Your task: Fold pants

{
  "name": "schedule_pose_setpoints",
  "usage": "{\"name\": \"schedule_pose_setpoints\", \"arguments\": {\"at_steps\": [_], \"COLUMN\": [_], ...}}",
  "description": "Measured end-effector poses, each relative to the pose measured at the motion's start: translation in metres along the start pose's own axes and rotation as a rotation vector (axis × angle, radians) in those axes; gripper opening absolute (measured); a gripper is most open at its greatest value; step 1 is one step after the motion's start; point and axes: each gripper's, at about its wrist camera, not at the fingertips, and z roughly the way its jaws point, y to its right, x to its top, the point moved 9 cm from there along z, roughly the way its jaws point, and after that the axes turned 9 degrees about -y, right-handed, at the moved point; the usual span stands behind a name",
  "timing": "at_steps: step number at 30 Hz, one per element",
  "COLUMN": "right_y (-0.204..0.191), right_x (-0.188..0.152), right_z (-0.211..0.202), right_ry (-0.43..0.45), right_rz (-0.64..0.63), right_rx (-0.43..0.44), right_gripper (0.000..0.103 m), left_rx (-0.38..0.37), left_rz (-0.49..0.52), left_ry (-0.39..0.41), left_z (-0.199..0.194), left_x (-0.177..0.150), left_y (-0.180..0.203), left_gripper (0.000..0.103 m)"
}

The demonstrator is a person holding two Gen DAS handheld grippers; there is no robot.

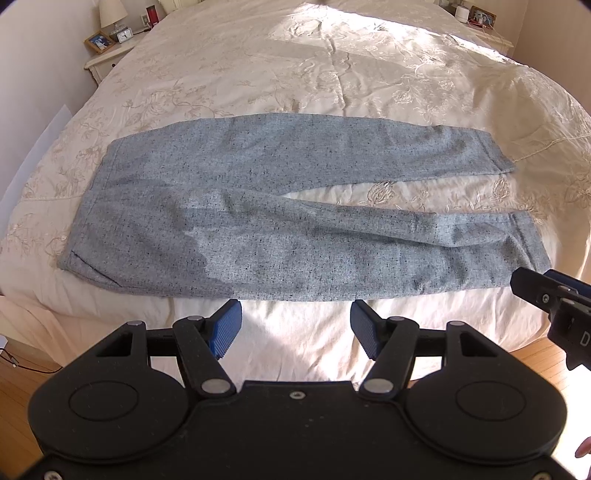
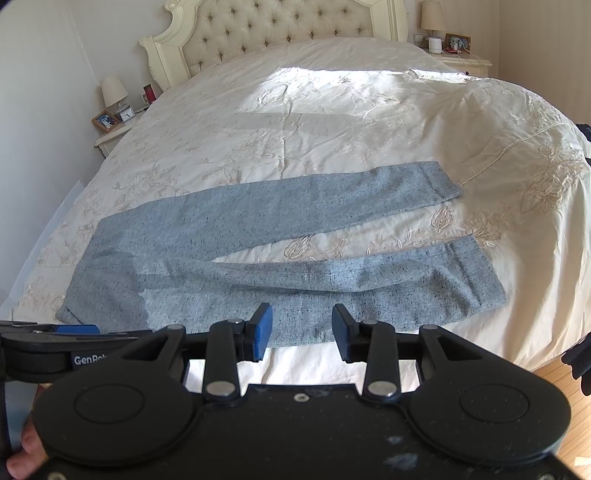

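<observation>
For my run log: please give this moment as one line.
pants: flat on bed, unfolded | left claw: open, empty | right claw: open, empty

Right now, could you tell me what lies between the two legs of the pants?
Only bare bedspread shows in the wedge between the legs of the pants; nothing rests there, in both wrist views.

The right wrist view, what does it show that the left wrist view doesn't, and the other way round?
Only the right wrist view shows the cream tufted headboard and a second bedside lamp at the far right. Only the left wrist view shows the dark cable on the wooden floor. Both share the grey speckled pants lying flat on the cream embroidered bedspread, and both open hand-held grippers.
</observation>
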Motion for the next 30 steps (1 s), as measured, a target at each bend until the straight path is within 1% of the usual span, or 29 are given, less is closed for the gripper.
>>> {"name": "schedule_pose_setpoints", "arguments": {"at_steps": [12,30], "right_y": [0.0011,-0.0045], "right_x": [0.0032,0.0062], "right_z": [0.003,0.0101], "right_ry": [-0.014,-0.036], "right_rz": [-0.005,-0.015], "right_rx": [0.002,0.008], "right_gripper": [0.038,0.038], "left_rx": [0.003,0.004], "left_rz": [-0.002,-0.008], "left_ry": [-0.001,-0.024], "left_z": [0.001,0.0069], "left_x": [-0.0023,0.0057], "left_y": [-0.001,-0.0063], "left_gripper": [0.066,0.066]}}
